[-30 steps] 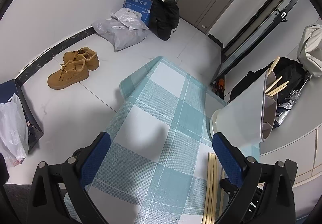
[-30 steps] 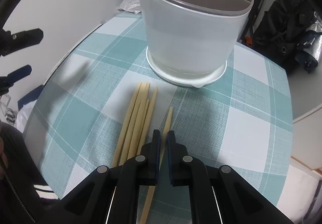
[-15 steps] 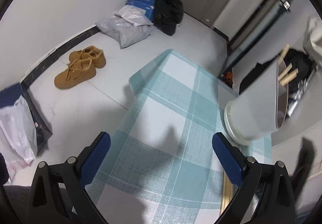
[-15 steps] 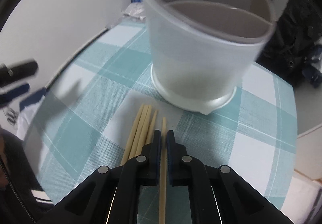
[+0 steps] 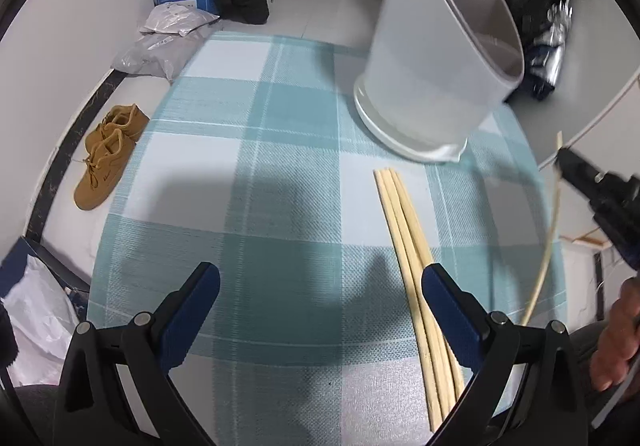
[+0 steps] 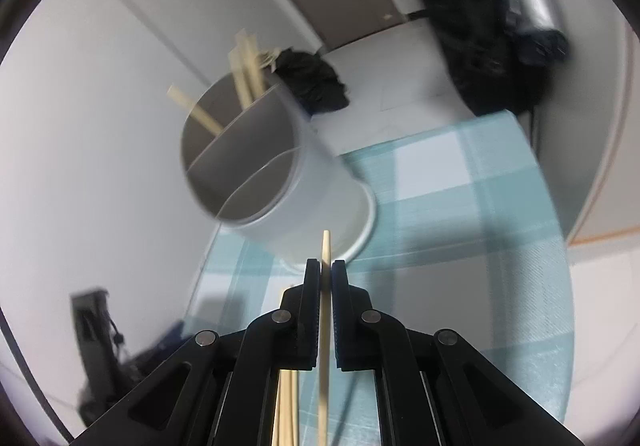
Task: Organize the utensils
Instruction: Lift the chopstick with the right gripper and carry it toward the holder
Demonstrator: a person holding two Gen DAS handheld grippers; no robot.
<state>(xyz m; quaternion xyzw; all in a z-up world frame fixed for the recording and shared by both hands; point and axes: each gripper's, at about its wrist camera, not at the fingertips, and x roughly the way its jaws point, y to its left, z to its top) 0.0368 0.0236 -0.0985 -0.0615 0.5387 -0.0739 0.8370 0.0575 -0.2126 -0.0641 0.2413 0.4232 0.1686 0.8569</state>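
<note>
While the right gripper (image 6: 326,272) is clamped tight on a single chopstick (image 6: 325,310), the stick is seen running straight between the blue pads, pale wood, thin, its tip poking just past the fingertips. From the left wrist view the same stick (image 5: 547,246) is seen hanging clear of the table, bowed by the lens, under the right gripper (image 5: 564,161) at the right edge; a hand (image 5: 618,342) is visible below it.

Remaining chopsticks (image 5: 416,266) are laid in a tight bundle on the teal-and-white checked tablecloth (image 5: 280,173), roughly parallel, tips toward the holder, near ends passing just beside the left gripper's right finger (image 5: 450,314). Left gripper (image 5: 320,310) is held above the cloth with jaws spread wide, nothing between them.

Utensil holder (image 5: 432,57) is stood on the cloth beyond the bundle: white, round, divided inside into compartments (image 6: 240,161). Several chopsticks (image 6: 248,69) are already stood in the far compartment, leaning; the nearer compartments look empty.
</note>
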